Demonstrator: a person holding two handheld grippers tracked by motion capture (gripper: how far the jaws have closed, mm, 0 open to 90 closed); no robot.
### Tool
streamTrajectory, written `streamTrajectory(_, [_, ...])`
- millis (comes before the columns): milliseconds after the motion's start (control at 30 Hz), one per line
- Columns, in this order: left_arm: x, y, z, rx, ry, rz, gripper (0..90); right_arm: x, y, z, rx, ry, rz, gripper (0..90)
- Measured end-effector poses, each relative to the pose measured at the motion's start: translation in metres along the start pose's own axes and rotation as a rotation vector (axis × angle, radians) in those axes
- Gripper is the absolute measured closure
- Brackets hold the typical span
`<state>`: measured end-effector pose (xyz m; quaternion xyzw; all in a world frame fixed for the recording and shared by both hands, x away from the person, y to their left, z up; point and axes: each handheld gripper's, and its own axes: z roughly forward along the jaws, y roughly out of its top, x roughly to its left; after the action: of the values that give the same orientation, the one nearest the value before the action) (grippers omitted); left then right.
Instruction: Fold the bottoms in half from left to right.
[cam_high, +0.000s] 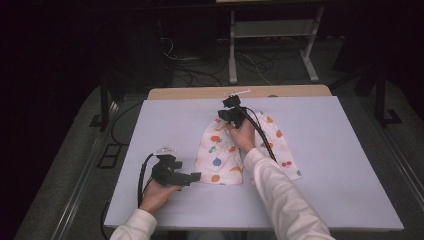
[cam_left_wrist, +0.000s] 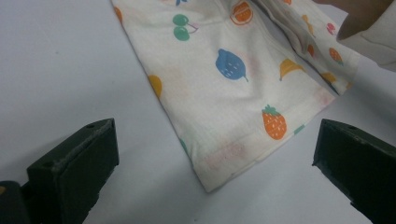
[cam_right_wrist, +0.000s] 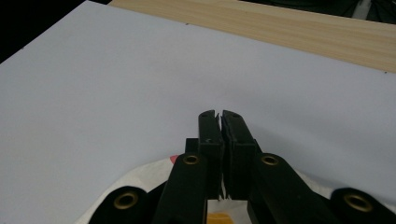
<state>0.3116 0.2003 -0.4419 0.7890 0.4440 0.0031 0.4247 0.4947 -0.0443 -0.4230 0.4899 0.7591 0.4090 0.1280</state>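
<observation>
A white board (cam_high: 150, 150) is spread with a fruit-print garment (cam_high: 220, 155) at its middle. Its far edge is pinched by the closed right gripper (cam_high: 231, 111); the left gripper (cam_high: 192, 176), wide open and empty, is aimed at the near hem corner, to be clamped next for folding.

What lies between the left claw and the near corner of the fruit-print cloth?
Nothing: in the left gripper view, bare white table separates the open left claw from the fruit-print cloth, whose corner points into the gap.
</observation>
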Motion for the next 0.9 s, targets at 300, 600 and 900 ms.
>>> streamTrajectory(300, [0.003, -0.001, 0.003, 0.047, -0.043, -0.056, 6.6, 0.0, 0.0, 0.0, 0.0, -0.002, -0.001, 85.7])
streamTrajectory(600, [0.008, -0.003, 0.0, 0.037, -0.07, -0.101, 24.3, 0.0, 0.0, -0.001, -0.001, -0.003, -0.005, 85.8])
streamTrajectory(900, [0.011, -0.004, 0.001, 0.055, -0.079, -0.121, 52.2, -0.001, 0.001, -0.002, -0.003, -0.007, -0.01, 85.7])
